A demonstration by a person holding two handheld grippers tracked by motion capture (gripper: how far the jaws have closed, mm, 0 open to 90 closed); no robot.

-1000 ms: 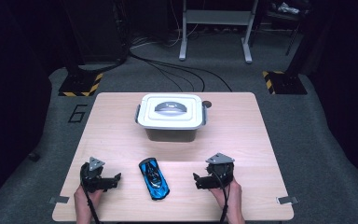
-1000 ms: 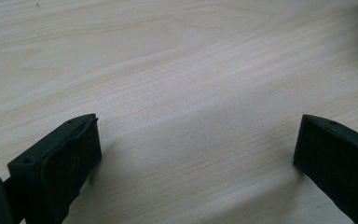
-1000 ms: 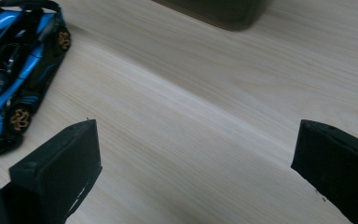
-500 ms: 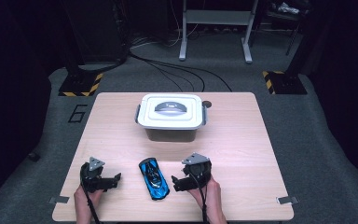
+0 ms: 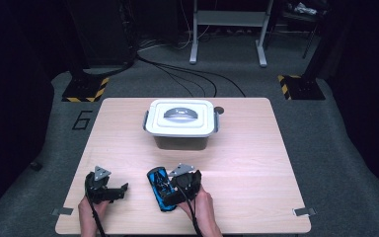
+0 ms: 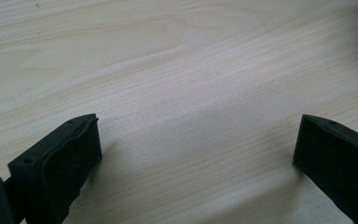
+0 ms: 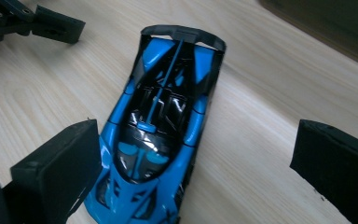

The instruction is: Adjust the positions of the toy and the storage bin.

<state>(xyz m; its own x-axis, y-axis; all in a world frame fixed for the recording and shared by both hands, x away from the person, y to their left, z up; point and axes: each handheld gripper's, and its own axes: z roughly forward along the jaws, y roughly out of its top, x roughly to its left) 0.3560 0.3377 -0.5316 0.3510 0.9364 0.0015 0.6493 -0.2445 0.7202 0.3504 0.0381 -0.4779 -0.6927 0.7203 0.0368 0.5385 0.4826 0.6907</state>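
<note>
Car: a blue and black toy car (image 5: 161, 195) lies flat on its wheels on the worktop (image 5: 256, 163), near the front edge and a little left of the middle. In the high view its length runs slightly slanted, one end toward the box, the other toward the person.
Car close up: in the right gripper view the car (image 7: 161, 126) shows blue side panels, a dark glazed middle and a black wing at its far end.
Right tongs: the right tongs (image 5: 177, 190) are over the near half of the car, held by the person's right hand (image 5: 201, 210). Seen along their own jaws (image 7: 193, 163), they stand spread wide. The left-hand jaw in that view is just beside the car's flank, perhaps touching it; I cannot tell which. The other jaw is well apart from the car, over bare wood. Released, nothing clamped.
Left tongs: the left tongs (image 5: 119, 190) sit low over the worktop to the left of the car, apart from it, in the left hand (image 5: 90, 212). In their own view (image 6: 193, 158) the jaws gape wide with bare wood grain between them. Released, holding nothing.
Box: a white lidded box (image 5: 180, 123) with a grey handle on the lid stands toward the far middle of the worktop, well apart from the car and both tongs. Lid on.
</note>
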